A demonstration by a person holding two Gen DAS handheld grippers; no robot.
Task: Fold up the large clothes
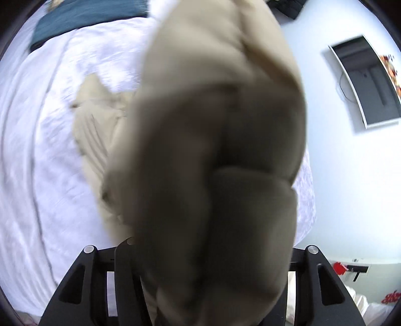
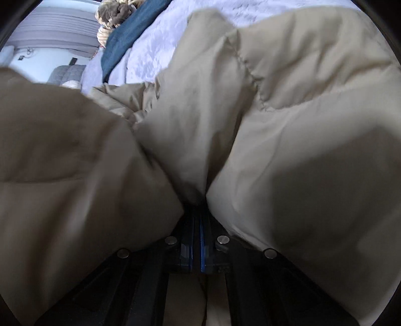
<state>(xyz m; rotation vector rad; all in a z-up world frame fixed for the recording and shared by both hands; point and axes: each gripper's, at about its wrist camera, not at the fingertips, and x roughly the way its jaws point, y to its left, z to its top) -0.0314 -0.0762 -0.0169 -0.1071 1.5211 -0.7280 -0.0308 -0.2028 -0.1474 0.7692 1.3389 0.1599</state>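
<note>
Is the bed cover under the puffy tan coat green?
No, the bed cover under the tan coat is white, with a dark teal blanket further up.

Beige jacket (image 2: 300, 105) — white bedspread (image 1: 50, 125)

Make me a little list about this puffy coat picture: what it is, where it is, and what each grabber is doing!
garment: beige puffy jacket, bunched, partly lifted
surface: white bedspread
right gripper: jaws shut, pinching a jacket fold
left gripper: thick wad of jacket between its jaws
also there: dark teal blanket at far end of bed
picture: blurry, close up
</note>
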